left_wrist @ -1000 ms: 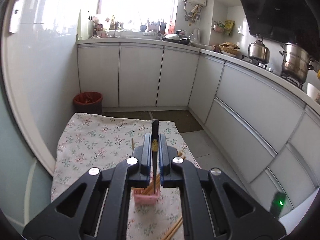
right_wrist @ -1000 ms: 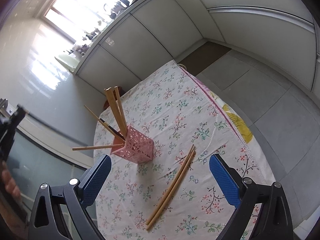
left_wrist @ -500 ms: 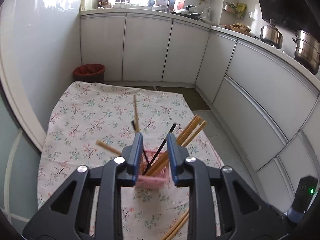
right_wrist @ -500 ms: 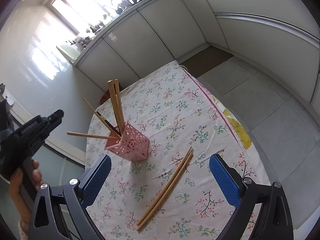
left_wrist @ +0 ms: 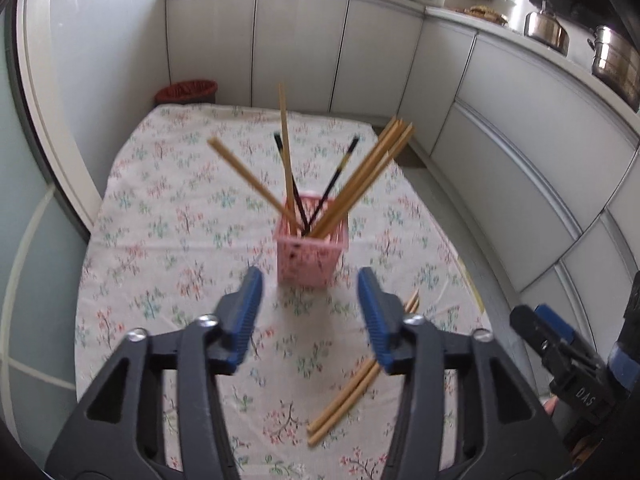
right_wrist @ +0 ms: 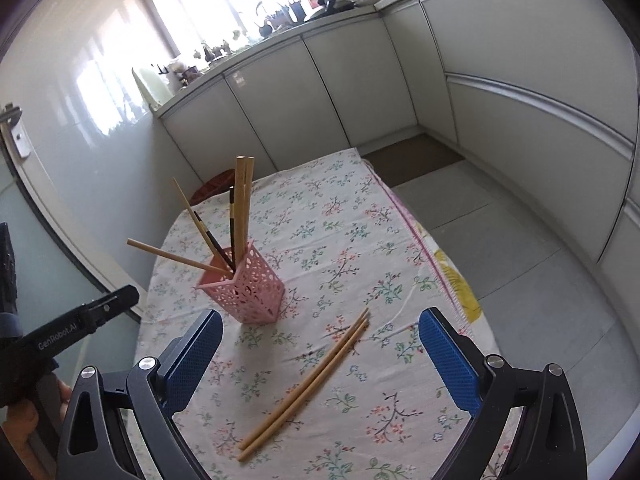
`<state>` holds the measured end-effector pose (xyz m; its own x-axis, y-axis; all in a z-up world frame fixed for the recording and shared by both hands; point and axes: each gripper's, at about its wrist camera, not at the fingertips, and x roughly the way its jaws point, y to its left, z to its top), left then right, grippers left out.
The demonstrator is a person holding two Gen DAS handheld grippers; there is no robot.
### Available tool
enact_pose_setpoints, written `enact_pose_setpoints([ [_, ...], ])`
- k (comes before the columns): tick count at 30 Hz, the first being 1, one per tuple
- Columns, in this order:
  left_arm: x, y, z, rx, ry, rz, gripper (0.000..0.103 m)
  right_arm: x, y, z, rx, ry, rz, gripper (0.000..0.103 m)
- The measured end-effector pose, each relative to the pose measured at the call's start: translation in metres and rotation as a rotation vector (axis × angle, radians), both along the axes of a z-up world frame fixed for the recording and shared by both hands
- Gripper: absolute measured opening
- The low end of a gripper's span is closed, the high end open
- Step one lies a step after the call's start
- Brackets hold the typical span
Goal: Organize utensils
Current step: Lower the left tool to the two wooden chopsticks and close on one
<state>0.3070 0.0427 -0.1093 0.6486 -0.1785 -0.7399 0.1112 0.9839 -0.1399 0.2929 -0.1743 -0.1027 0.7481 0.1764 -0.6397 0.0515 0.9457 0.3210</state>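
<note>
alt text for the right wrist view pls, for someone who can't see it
Open right gripper, jaws wide, hovers over wooden chopsticks lying loose on a floral tablecloth. Behind them a pink basket holds wooden and black chopsticks; the left gripper shows at the left edge, white kitchen cabinets beyond.

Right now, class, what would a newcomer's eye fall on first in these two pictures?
First the pink lattice holder standing mid-table on the floral tablecloth, wooden and black chopsticks fanning out of it. Next, the loose wooden chopsticks lying on the cloth beside it. Both the left gripper and the right gripper hang open and empty in front.
</note>
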Motion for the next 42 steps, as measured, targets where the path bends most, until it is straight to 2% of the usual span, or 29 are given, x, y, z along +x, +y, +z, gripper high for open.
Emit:
enact_pose_setpoints([
  [2, -0.001, -0.003, -0.007, 0.008, 0.022, -0.007, 0.072, -0.002, -0.002, -0.002, 0.0, 0.008, 0.003, 0.1],
  [5, 0.002, -0.012, -0.022, 0.036, 0.093, -0.05, 0.085, -0.01, -0.01, -0.003, 0.011, 0.011, 0.003, 0.1],
  [9, 0.01, -0.036, -0.052, 0.094, 0.264, -0.159, 0.085, -0.018, -0.028, -0.012, 0.041, 0.062, -0.043, 0.101],
  [12, 0.014, -0.057, -0.074, 0.155, 0.362, -0.22, 0.085, -0.019, -0.05, -0.026, 0.148, 0.146, -0.075, 0.101],
  [14, 0.017, -0.066, -0.081, 0.164, 0.397, -0.239, 0.085, -0.018, -0.067, -0.034, 0.232, 0.19, -0.113, 0.101],
  [18, 0.034, -0.09, -0.091, 0.14, 0.471, -0.281, 0.085, -0.019, -0.089, -0.041, 0.341, 0.225, -0.164, 0.101],
  [22, 0.051, -0.122, -0.094, 0.152, 0.477, -0.318, 0.085, -0.018, -0.102, -0.047, 0.427, 0.261, -0.197, 0.101],
  [28, 0.076, -0.167, -0.105, 0.231, 0.433, -0.333, 0.085, -0.018, -0.112, -0.049, 0.465, 0.277, -0.217, 0.101],
  [30, 0.087, -0.175, -0.109, 0.227, 0.442, -0.333, 0.084, -0.016, -0.113, -0.05, 0.475, 0.288, -0.213, 0.101],
  [33, 0.106, -0.184, -0.121, 0.251, 0.476, -0.319, 0.075, -0.015, -0.116, -0.053, 0.489, 0.305, -0.208, 0.101],
  [36, 0.119, -0.187, -0.129, 0.264, 0.5, -0.301, 0.065, -0.013, -0.117, -0.055, 0.502, 0.317, -0.2, 0.101],
  [40, 0.128, -0.189, -0.141, 0.273, 0.533, -0.294, 0.047, -0.011, -0.116, -0.056, 0.509, 0.323, -0.191, 0.101],
  [42, 0.129, -0.191, -0.147, 0.287, 0.541, -0.303, 0.045, -0.011, -0.116, -0.056, 0.507, 0.327, -0.187, 0.101],
])
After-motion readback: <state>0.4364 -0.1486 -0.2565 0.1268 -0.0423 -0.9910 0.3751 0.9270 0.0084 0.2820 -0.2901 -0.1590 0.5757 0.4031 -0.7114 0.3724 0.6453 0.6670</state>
